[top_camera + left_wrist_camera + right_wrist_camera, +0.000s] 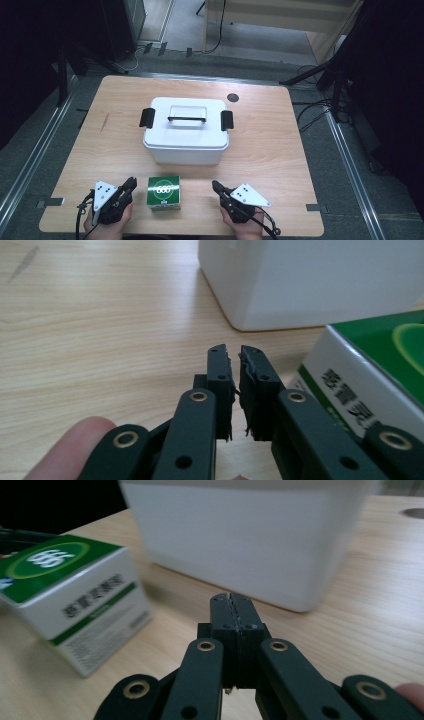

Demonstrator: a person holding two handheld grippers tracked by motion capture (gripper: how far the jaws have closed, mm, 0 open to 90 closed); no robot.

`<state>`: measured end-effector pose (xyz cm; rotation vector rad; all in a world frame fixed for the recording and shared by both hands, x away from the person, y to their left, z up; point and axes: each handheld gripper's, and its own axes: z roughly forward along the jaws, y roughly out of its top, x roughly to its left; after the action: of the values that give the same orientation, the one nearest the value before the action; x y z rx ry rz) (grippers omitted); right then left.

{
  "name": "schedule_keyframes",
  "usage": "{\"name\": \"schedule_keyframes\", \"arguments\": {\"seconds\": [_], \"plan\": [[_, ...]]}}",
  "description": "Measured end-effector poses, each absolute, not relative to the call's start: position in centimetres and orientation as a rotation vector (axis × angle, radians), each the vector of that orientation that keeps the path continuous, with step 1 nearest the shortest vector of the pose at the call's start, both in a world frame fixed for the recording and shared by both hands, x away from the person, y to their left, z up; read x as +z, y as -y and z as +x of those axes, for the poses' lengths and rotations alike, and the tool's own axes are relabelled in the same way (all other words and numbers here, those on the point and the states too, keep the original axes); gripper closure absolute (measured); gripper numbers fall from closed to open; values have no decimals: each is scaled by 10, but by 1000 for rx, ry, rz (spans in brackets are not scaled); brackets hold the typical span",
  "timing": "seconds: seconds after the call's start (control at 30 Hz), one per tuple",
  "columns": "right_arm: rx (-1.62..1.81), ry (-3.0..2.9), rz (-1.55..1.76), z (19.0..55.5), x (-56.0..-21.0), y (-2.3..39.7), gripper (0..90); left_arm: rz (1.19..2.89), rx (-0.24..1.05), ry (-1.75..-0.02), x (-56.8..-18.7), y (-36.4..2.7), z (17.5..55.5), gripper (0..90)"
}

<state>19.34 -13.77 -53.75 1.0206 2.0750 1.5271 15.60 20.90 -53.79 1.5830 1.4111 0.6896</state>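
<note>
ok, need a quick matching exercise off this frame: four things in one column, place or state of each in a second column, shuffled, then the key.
Things:
1. white bin
2. green-topped box
3. left gripper
4. grey disc

Places or states:
A. set in the tabletop near the far edge, behind the bin's right latch
B. mid-table, lid on, black latches at both ends
C. near edge, between the two grippers
D. near left of the table, jaws nearly together, nothing between them

Pairs: 1-B, 2-C, 3-D, 4-A
</note>
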Motion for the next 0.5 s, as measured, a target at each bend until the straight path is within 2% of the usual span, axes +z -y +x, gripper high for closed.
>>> {"name": "schedule_keyframes", "arguments": {"seconds": [0.17, 0.5], "plan": [[1556, -2122, 1004, 190, -542, 117, 900, 1604, 629, -1382, -537, -202, 151, 896], [1586, -2195, 973, 186, -549, 86, 900, 1657, 569, -1334, -537, -179, 145, 900]]}}
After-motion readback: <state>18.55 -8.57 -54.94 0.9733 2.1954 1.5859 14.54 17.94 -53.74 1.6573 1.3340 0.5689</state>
